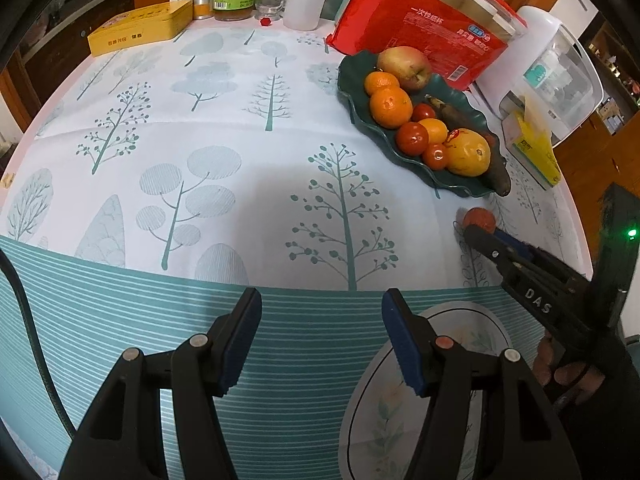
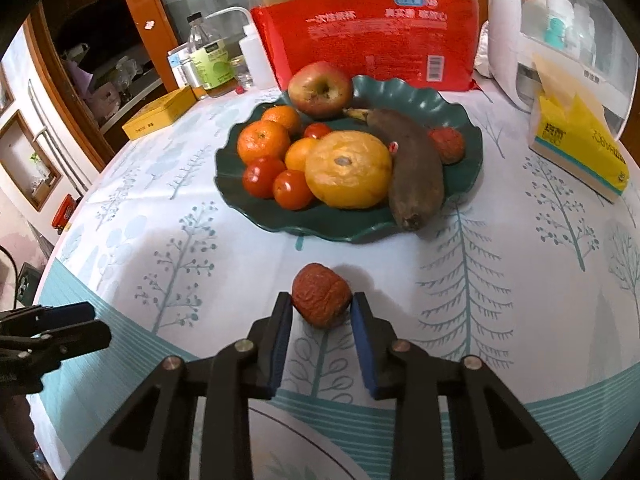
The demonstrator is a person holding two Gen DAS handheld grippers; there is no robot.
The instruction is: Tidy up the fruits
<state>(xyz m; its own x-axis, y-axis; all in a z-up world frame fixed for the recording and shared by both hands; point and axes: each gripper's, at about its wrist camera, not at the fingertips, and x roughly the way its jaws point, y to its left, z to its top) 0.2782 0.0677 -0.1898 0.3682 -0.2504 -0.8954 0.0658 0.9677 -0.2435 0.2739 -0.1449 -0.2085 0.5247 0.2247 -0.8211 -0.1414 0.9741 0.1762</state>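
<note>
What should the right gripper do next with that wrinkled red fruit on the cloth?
Probably lift it. The right gripper has its fingers against both sides of the wrinkled red fruit, which sits on the tablecloth short of the green plate. Raise it and carry it toward the plate.

A home dining table (image 1: 200,128): patterned tablecloth, fruit plate (image 2: 460,120), tissue box (image 2: 576,148).
</note>
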